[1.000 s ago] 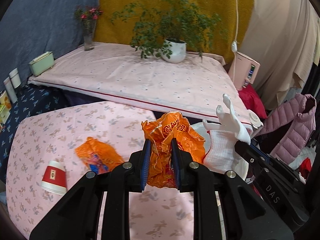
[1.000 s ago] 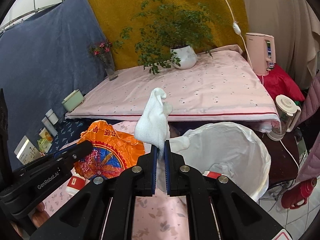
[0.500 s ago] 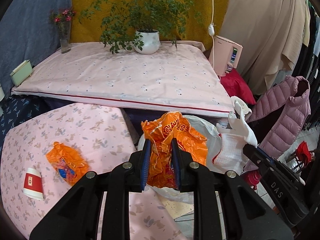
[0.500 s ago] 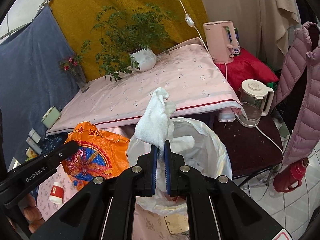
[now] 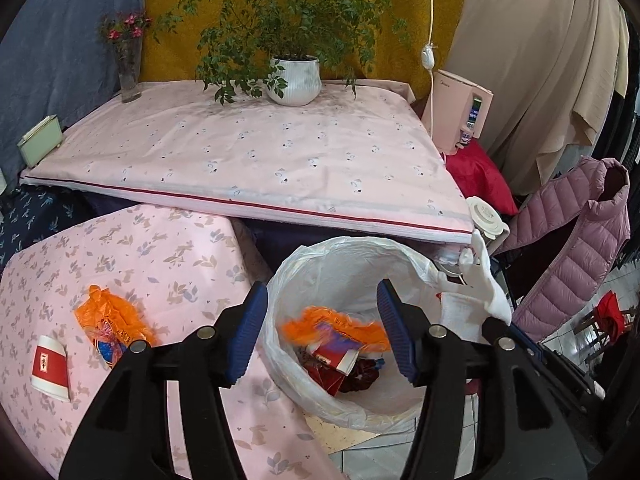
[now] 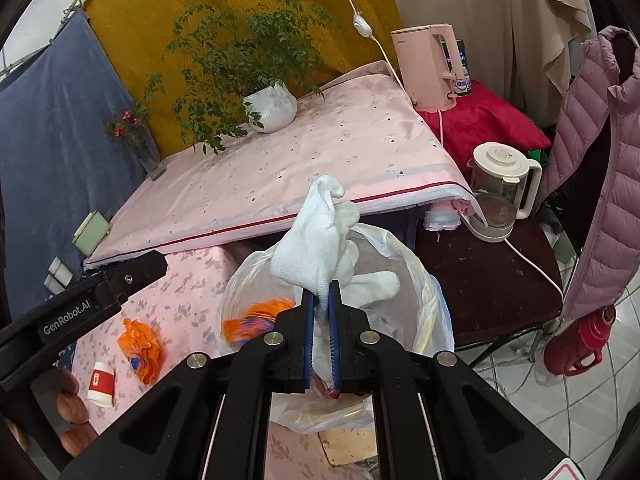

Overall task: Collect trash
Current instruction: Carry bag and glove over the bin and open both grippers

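Observation:
My left gripper point(image 5: 320, 312) is open and empty above the white-lined trash bin point(image 5: 404, 412). An orange plastic bag point(image 5: 332, 326) lies blurred inside the bin on red wrappers. My right gripper point(image 6: 321, 312) is shut on a white glove point(image 6: 320, 236) and holds it over the bin point(image 6: 436, 320). The glove also shows in the left wrist view point(image 5: 484, 284). On the pink floral table point(image 5: 120, 248) lie a second orange bag point(image 5: 108, 320) and a red and white paper cup point(image 5: 50, 362).
A raised pink-covered surface point(image 5: 248, 152) stands behind, with a potted plant point(image 5: 294, 84), a flower vase point(image 5: 130, 76) and a green box point(image 5: 40, 144). A pink kettle point(image 6: 428, 68), a glass jug point(image 6: 500, 188), a pink jacket point(image 6: 600, 168) and a red flask point(image 6: 576, 344) are to the right.
My left gripper has opened and let go of the orange bag, which has dropped into the bin. Both grippers have moved right over the bin. The right gripper still holds the glove.

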Demonstrator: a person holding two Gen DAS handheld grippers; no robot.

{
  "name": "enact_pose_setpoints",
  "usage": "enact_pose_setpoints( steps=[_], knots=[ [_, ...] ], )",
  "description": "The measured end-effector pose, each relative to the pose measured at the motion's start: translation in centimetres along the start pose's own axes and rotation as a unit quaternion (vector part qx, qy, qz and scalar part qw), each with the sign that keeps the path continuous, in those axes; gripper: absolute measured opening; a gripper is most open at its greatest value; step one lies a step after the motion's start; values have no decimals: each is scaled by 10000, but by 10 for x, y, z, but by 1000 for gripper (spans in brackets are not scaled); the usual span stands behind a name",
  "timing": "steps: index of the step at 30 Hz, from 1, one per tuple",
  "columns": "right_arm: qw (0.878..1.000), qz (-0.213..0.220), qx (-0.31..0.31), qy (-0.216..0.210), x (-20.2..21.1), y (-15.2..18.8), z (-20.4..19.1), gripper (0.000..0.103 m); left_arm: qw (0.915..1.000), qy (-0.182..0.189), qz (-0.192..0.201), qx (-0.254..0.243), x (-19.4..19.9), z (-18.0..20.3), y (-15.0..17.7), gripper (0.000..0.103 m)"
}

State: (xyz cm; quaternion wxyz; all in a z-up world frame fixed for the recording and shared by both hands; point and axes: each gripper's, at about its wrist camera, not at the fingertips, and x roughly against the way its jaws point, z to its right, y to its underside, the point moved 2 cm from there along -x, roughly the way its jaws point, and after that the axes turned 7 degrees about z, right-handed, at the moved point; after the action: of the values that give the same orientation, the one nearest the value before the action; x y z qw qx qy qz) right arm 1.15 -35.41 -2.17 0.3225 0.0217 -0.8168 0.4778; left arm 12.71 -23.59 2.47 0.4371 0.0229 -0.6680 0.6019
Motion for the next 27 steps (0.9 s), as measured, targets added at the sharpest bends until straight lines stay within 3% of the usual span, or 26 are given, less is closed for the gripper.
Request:
enact_pose_setpoints(
  steps=[10,14,27],
  knots=[
    [9999,-60,87,-72,-8,0,-12,7,10000,-61,-38,34,-1,-9,3,56],
    [9998,-81,142,-76,-10,1,-18,8,9999,-106,-53,85,0,-14,4,62],
    [9998,-13,201,-63,-8,0,-33,32,9996,-205,-51,176,4,-30,9,63]
  ],
)
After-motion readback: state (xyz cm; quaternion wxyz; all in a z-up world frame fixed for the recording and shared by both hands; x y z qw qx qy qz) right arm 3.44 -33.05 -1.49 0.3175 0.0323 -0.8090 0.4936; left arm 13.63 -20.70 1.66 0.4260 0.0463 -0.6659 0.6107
